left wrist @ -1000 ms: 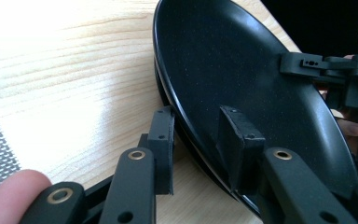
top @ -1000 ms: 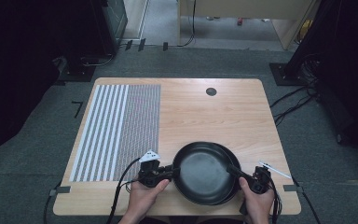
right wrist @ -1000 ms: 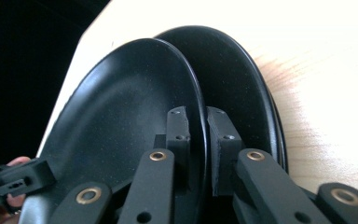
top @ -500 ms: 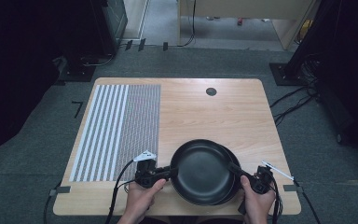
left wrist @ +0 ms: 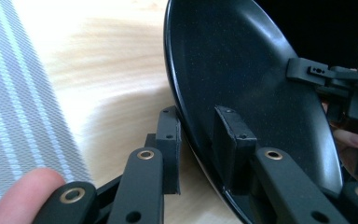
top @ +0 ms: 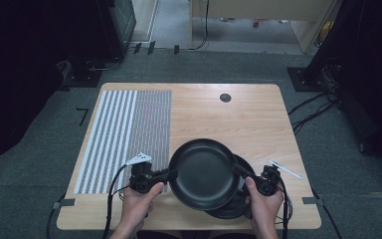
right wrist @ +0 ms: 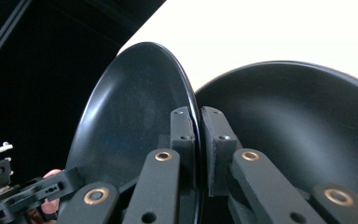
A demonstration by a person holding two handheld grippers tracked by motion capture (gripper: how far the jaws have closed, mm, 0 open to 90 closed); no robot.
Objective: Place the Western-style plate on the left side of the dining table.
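Observation:
A black plate [top: 204,174] hangs level just above the table's front edge, held by opposite rims. My left gripper [top: 171,174] is shut on its left rim, one pad above and one below [left wrist: 198,126]. My right gripper [top: 236,170] is shut on the right rim [right wrist: 198,121]. A second black plate [top: 238,206] lies on the table below it, showing past its lower right edge; in the right gripper view this lower plate [right wrist: 298,126] sits right of the lifted plate [right wrist: 130,112]. Across the lifted plate [left wrist: 242,70], the right gripper [left wrist: 307,72] bites the far rim.
A grey striped mat [top: 124,139] covers the left part of the wooden table [top: 238,119]. A small black round disc [top: 225,97] sits near the far edge. A pen [top: 284,169] lies at the right, close to my right hand.
Both hands have risen and carried the upper plate up and slightly left. The lower plate, hidden beneath it before, now shows at the lower right.

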